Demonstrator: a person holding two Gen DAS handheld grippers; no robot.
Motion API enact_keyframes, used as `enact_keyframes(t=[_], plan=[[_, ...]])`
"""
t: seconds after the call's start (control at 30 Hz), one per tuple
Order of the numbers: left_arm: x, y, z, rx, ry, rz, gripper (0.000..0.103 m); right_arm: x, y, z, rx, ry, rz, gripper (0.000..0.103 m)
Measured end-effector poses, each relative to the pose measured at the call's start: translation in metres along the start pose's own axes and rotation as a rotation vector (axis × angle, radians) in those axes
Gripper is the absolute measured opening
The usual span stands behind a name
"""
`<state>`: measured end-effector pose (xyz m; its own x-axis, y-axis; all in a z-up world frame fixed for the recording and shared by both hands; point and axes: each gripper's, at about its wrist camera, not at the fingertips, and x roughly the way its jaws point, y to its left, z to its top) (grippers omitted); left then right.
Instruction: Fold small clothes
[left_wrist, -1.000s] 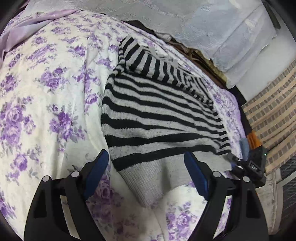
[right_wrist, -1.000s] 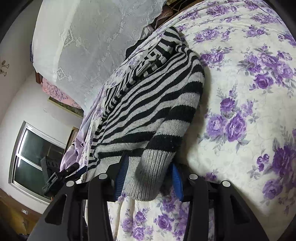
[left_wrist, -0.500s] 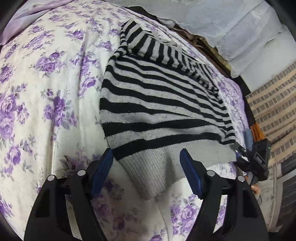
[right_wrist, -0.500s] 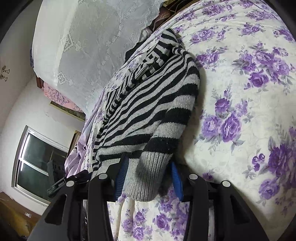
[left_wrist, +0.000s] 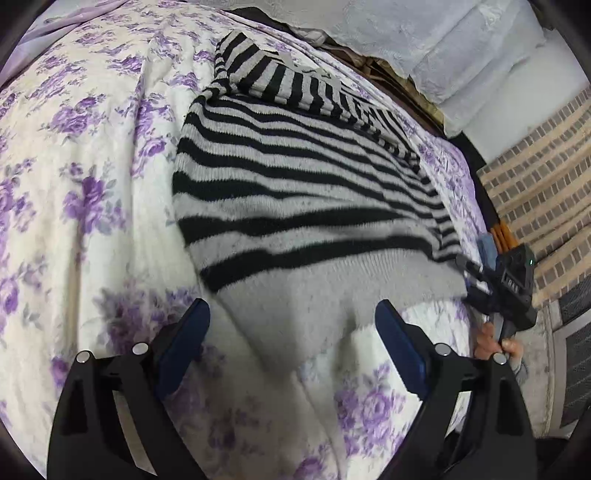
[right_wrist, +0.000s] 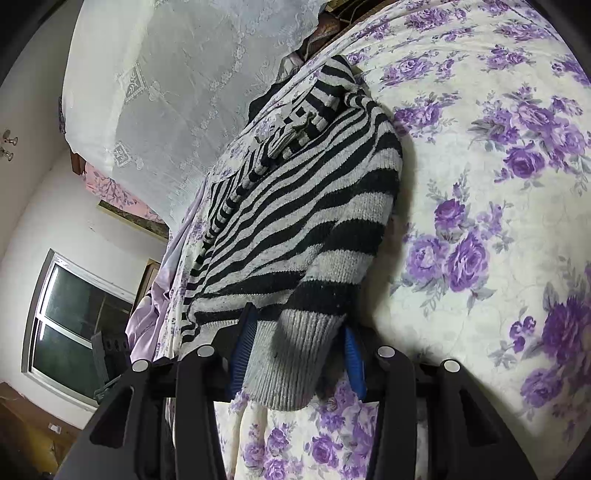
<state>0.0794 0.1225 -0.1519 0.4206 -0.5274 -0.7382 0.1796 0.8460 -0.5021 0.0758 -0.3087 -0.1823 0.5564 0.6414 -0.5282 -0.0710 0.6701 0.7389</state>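
A black-and-grey striped sweater (left_wrist: 303, 177) lies on a bedspread with purple flowers (left_wrist: 92, 184). My left gripper (left_wrist: 291, 310) hangs over the sweater's grey ribbed hem (left_wrist: 295, 295). Its jaws are opening and stand wide, and the blue pads (left_wrist: 184, 343) do not press the knit. In the right wrist view the sweater (right_wrist: 295, 229) runs away from me, and my right gripper (right_wrist: 295, 350) is shut on its grey ribbed corner (right_wrist: 291, 362), which hangs between the pads. A hand (left_wrist: 495, 343) holds that right gripper (left_wrist: 467, 275) at the sweater's right corner.
White lace-covered bedding (left_wrist: 461, 48) lies past the sweater. A brick-patterned surface (left_wrist: 535, 166) shows beyond the bed's right edge. A lace curtain (right_wrist: 166, 92) and a window (right_wrist: 74, 314) stand to the left. Lilac cloth (left_wrist: 74, 14) lies at the far left.
My left gripper has come lower and closer to the grey hem, and its jaws have spread wider. The right gripper keeps the same hold on the ribbed corner.
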Motion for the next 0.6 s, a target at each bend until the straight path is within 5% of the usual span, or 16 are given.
enact_keyframes(t=[0.07,0.13,0.2,0.27,0.4,0.53,0.6], plan=[[0.009,0.003,0.012,-0.029,-0.042,-0.019,0.087,0.004,0.0,0.002,-0.006,0.008,-0.007,0.044],[0.015,0.006,0.02,-0.072,-0.054,-0.009,0.068,0.008,0.003,0.004,-0.02,0.006,-0.017,0.041],[0.014,0.008,0.02,-0.085,-0.066,0.018,0.031,0.007,0.006,0.005,-0.027,-0.015,-0.037,0.02],[0.008,0.013,0.016,-0.093,-0.052,0.019,0.011,-0.004,0.011,0.001,-0.05,-0.06,-0.045,0.015],[-0.011,0.01,0.006,-0.052,-0.04,0.014,0.007,-0.029,0.022,-0.009,-0.102,-0.096,-0.053,0.014],[0.005,0.011,0.003,-0.023,0.027,0.076,0.009,-0.016,0.001,-0.019,-0.123,0.032,-0.171,0.018],[0.004,0.017,0.003,-0.051,0.022,0.052,0.011,-0.022,-0.005,-0.02,-0.092,0.023,-0.137,0.021]])
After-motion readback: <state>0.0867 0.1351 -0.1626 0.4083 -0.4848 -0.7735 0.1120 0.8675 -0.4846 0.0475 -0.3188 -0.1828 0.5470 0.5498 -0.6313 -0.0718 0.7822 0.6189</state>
